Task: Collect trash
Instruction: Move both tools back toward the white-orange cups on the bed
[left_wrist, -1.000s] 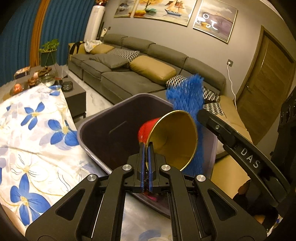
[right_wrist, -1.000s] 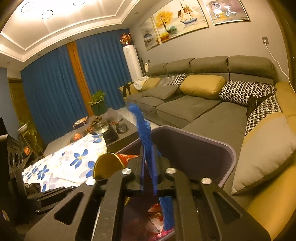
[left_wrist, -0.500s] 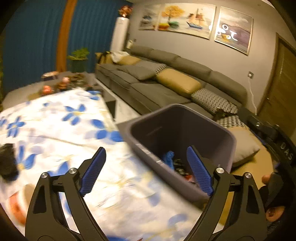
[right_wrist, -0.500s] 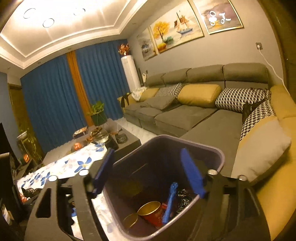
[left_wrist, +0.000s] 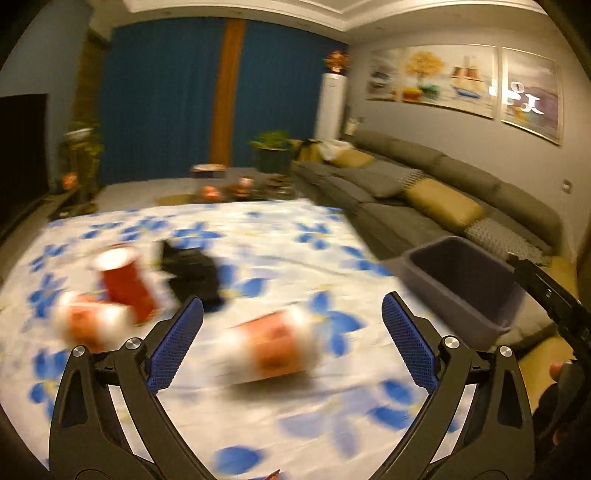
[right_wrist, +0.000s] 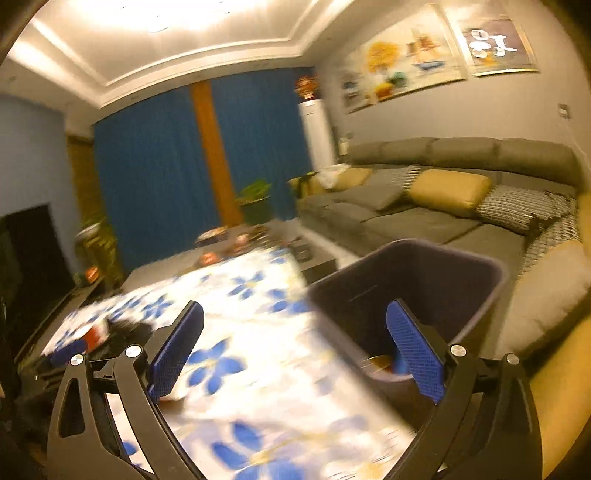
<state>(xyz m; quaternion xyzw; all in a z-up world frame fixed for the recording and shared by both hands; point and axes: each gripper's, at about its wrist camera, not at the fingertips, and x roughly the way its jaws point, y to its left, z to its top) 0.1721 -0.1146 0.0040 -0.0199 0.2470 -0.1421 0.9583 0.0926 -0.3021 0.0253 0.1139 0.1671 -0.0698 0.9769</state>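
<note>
My left gripper (left_wrist: 291, 310) hangs over the flowered tablecloth (left_wrist: 258, 236), its jaws opening wide with nothing between them. Blurred trash lies below it. An orange-and-white cup (left_wrist: 273, 343) lies on its side in front of the fingers. A second one (left_wrist: 88, 321) lies at the left beside a red cup (left_wrist: 123, 284) and a black crumpled piece (left_wrist: 192, 273). The grey bin (left_wrist: 461, 284) stands off the table's right edge. My right gripper (right_wrist: 295, 310) is beside the bin (right_wrist: 424, 273), jaws opening and empty. A gold-rimmed can (right_wrist: 376, 363) lies inside.
A long grey sofa (right_wrist: 424, 206) with yellow and checked cushions runs behind the bin. A low table with ornaments (left_wrist: 229, 188) and a potted plant (left_wrist: 271, 151) stand beyond the cloth. A dark television (right_wrist: 29, 254) is at the left. A person's hand (left_wrist: 557, 369) shows at the right edge.
Both grippers opened over the bin and dropped the gold-lined red can and the blue net into it. Both then swung left, the left one far out over the table.
</note>
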